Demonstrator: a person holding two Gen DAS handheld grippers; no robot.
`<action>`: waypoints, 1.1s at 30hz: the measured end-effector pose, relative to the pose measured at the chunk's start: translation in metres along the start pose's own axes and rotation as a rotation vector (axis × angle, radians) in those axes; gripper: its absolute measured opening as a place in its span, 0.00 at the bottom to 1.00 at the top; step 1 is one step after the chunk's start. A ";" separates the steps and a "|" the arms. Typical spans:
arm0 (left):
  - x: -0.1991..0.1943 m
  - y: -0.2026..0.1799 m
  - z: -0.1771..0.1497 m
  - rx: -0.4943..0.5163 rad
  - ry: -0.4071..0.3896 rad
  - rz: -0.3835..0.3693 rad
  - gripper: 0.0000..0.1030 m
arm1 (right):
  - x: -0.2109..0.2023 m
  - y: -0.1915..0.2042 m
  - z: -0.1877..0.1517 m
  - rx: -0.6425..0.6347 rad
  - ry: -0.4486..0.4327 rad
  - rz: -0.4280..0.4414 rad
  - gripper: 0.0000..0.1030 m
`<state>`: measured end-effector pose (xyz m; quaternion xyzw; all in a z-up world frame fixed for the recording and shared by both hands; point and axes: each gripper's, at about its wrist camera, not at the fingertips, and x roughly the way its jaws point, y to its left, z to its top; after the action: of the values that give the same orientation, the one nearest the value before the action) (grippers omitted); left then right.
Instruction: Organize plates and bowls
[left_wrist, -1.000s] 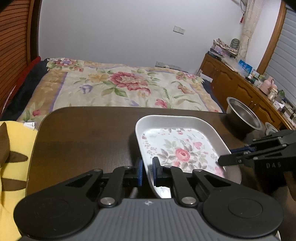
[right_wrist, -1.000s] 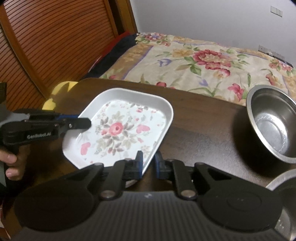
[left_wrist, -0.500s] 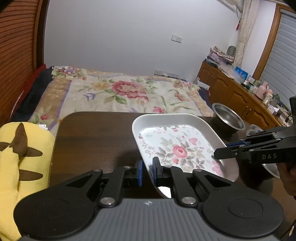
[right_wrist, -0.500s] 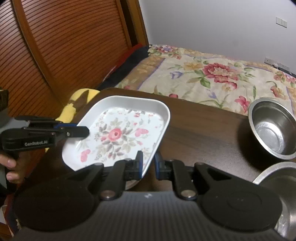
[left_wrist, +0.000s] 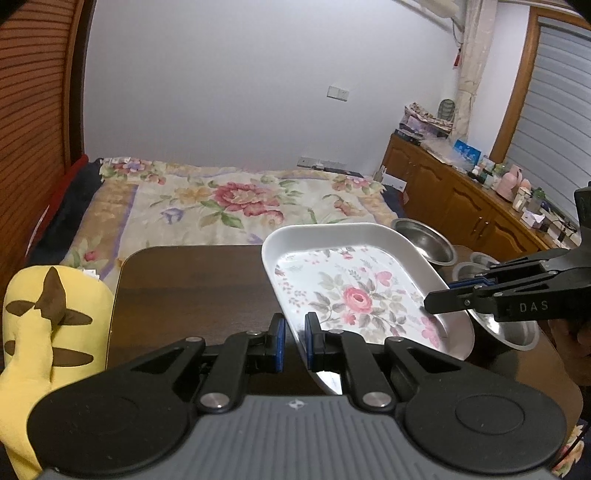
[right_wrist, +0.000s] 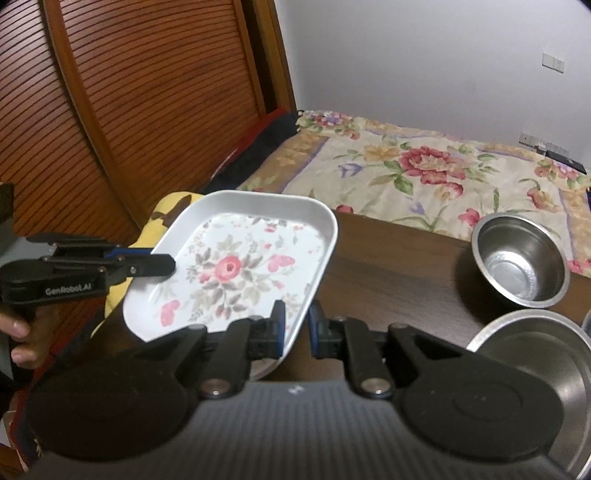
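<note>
A white rectangular plate with a pink rose pattern hangs tilted above the dark wooden table, held by both grippers. My left gripper is shut on its near left rim. My right gripper is shut on the opposite rim of the same plate. Each gripper shows in the other's view: the right gripper at the plate's right edge, the left gripper at its left edge. A deep steel bowl and a wider steel bowl stand on the table to the right.
A yellow plush toy lies off the table's left end. Behind the table is a bed with a floral cover. A wooden cabinet crowded with small items runs along the right wall. A slatted wooden door stands at the left.
Both grippers have risen and drawn back with the plate between them, lifting it off the table. The bowls have not moved.
</note>
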<state>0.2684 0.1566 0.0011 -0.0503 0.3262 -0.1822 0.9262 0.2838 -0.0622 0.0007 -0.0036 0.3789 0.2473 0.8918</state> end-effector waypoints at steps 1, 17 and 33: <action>-0.003 -0.002 -0.001 0.002 0.001 -0.002 0.11 | -0.003 0.001 -0.001 -0.001 -0.004 -0.001 0.14; -0.040 -0.037 -0.017 0.041 -0.001 -0.013 0.12 | -0.043 0.006 -0.025 -0.023 -0.017 -0.013 0.14; -0.056 -0.059 -0.045 0.051 0.032 -0.020 0.12 | -0.063 0.005 -0.060 -0.020 -0.001 0.018 0.14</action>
<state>0.1824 0.1235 0.0112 -0.0273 0.3355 -0.2005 0.9201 0.2041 -0.0966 0.0018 -0.0089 0.3761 0.2591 0.8896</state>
